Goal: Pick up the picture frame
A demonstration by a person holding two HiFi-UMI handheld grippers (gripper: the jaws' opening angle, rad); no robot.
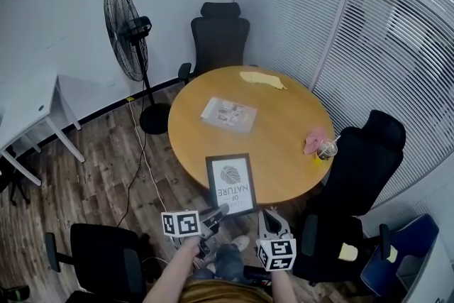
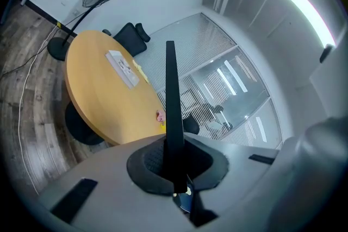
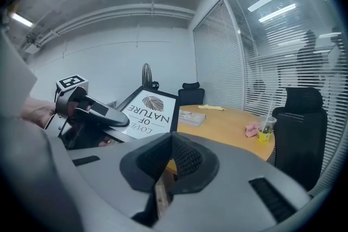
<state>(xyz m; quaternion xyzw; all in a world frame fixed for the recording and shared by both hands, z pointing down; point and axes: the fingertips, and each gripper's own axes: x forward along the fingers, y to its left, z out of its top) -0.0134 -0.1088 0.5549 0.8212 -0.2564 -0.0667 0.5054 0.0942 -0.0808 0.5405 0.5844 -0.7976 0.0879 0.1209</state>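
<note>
Picture frame [image 1: 231, 183]: black-edged, white print with a leaf mark and the words "LOVE OF NATURE". It is held at the near edge of the round wooden surface [image 1: 284, 152], its lower part out past the rim on my side. In the head view the print faces up towards me, with the lettering upside down.

Left gripper [image 1: 220, 211]: my fingers [image 2: 148, 163] are clenched on the frame's lower edge. In the left gripper view the frame [image 2: 172, 111] stands edge-on between them as a thin dark upright bar. In the right gripper view the same gripper [image 3: 120, 121] sits at the frame's lower left, and the frame [image 3: 149, 111] leans back from it.

Right gripper [image 1: 268, 215]: just beside the frame's lower right corner, apart from it. Its fingers [image 3: 187, 157] are pressed together, with nothing gripped.

On the surface, well apart from the frame:
- a printed booklet [image 1: 228, 113] near the middle
- a yellow cloth [image 1: 262, 79] at the far edge
- a pink cloth [image 1: 314, 140] touching a clear cup with a straw [image 1: 326, 150] at the right edge

A standing fan [image 1: 128, 39] is on the floor to the left.
</note>
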